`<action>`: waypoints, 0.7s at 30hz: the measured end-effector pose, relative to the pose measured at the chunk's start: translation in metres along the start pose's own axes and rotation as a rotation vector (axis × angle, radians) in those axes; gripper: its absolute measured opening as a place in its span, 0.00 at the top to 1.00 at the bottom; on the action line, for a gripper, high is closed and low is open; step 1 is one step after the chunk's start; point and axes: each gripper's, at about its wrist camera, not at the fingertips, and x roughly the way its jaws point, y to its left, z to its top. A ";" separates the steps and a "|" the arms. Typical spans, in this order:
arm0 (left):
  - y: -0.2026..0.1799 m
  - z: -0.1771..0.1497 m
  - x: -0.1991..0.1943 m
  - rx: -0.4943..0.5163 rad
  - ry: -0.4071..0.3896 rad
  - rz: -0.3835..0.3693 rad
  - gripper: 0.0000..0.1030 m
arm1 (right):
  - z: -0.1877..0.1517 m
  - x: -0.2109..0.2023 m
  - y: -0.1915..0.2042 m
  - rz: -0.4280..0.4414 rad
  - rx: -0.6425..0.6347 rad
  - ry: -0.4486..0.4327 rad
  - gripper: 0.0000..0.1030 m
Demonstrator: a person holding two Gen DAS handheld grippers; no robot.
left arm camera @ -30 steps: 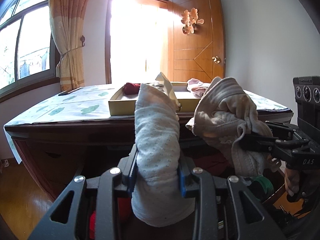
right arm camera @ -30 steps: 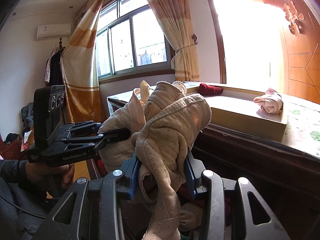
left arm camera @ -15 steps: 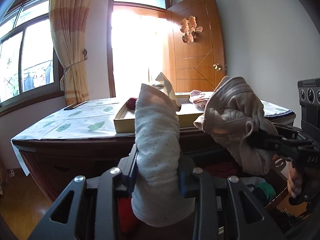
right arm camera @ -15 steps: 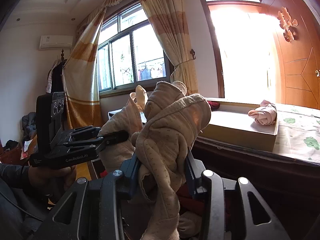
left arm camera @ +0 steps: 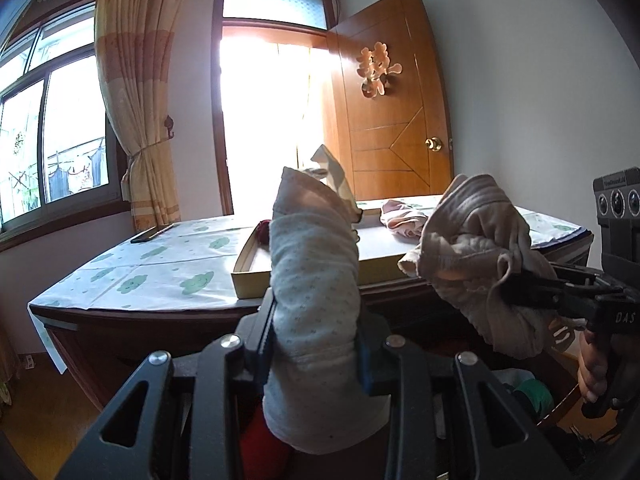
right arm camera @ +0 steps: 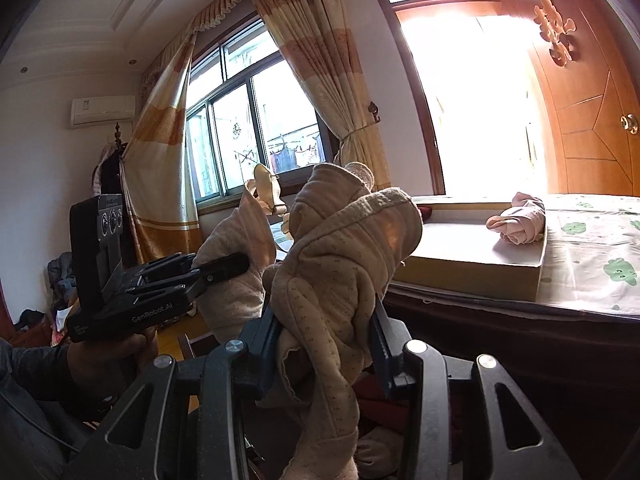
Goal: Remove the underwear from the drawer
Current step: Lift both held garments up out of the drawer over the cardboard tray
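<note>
My left gripper [left arm camera: 314,336] is shut on a pale grey dotted underwear [left arm camera: 312,264] that stands up between its blue pads. To its right, my right gripper [left arm camera: 512,292] is shut on a bunched beige underwear [left arm camera: 472,248]. In the right wrist view the same beige underwear [right arm camera: 340,256] fills the right gripper [right arm camera: 326,340], and the left gripper [right arm camera: 236,266] shows at the left with its pale piece [right arm camera: 236,280]. Both pieces hang in the air in front of the table edge. Below them an open drawer [left arm camera: 560,412] holds green and red clothes.
A shallow cardboard box [left arm camera: 252,280] lies on the cloth-covered wooden table [left arm camera: 160,280], with a pink garment [left arm camera: 404,222] and a dark red one [left arm camera: 263,230] inside. A dark flat object [left arm camera: 152,233] lies at the table's far left. Door, curtains and windows stand behind.
The left gripper has risen with its underwear, so the table top sits lower in its view. The right wrist view has tilted upward. Both grips are unchanged.
</note>
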 end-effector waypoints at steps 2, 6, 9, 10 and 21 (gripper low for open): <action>0.001 0.003 0.001 -0.001 0.000 -0.001 0.69 | 0.001 0.000 -0.001 0.001 0.005 0.001 0.59; 0.002 0.005 0.002 0.001 0.000 -0.001 0.69 | 0.006 0.000 -0.006 0.009 0.006 -0.001 0.59; 0.002 0.009 0.004 0.004 0.001 -0.007 0.69 | 0.012 -0.003 -0.005 0.008 -0.006 -0.007 0.59; 0.002 0.010 0.005 0.005 0.002 -0.009 0.69 | 0.014 -0.003 -0.005 0.008 -0.008 -0.007 0.59; 0.003 0.026 0.023 -0.007 0.037 -0.063 0.69 | 0.031 -0.001 -0.018 -0.044 0.010 0.028 0.59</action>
